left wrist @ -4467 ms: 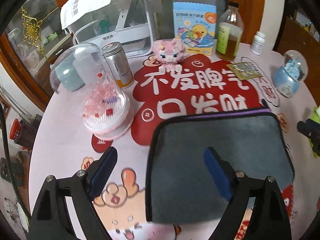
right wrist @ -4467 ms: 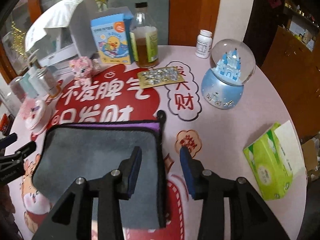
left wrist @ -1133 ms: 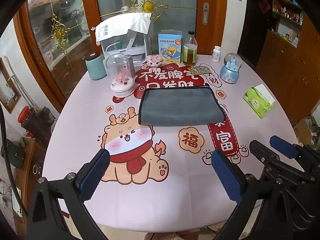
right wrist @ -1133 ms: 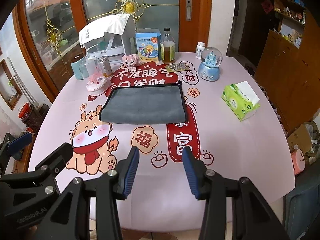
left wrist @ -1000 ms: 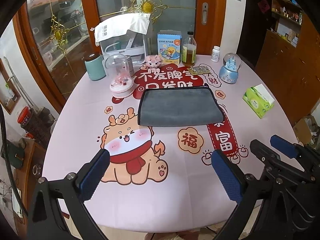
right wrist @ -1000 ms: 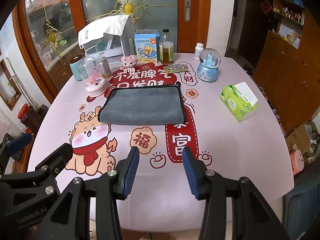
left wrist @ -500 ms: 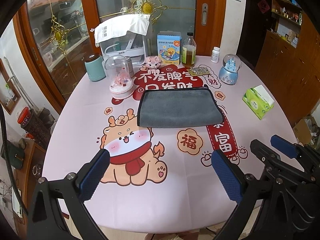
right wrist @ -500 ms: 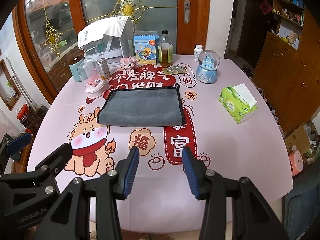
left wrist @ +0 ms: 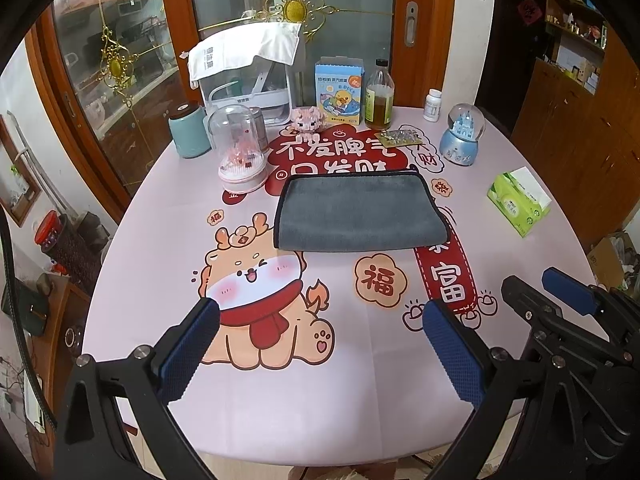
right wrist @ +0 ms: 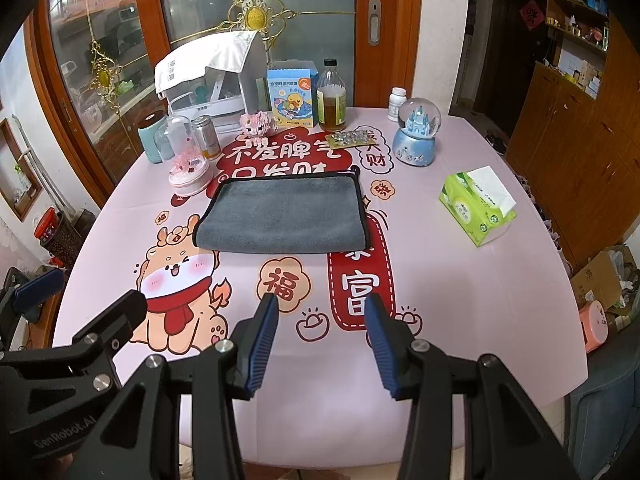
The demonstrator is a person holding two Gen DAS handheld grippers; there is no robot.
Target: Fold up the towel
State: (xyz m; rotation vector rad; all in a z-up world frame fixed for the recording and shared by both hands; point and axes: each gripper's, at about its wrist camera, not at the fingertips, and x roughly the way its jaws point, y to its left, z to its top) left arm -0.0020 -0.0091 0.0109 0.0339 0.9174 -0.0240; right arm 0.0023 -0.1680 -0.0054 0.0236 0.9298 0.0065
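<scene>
the grey towel [left wrist: 357,213] lies flat on the desk [left wrist: 160,248], a little behind its middle, as a wide rectangle with a dark sewn border; its near edge looks rounded and thick, so i judge it is already folded once. it seems soft, light and limp, not slippery, so it will hang down if lifted by one point; the two near corners or the short side edges look the best places to take hold of. both grippers are well apart from it, above the near edge of the desk. the left gripper [left wrist: 320,350] is wide open and holds nothing; the right gripper [right wrist: 321,346] is partly open, also with nothing in it. on the printed desk cloth i can read the characters 福 and 富. the blue box [right wrist: 292,98] behind the towel shows a yellow duck and the words "b.duck". a green tissue pack [right wrist: 478,204] stands at the right; its writing is too small to read.
</scene>
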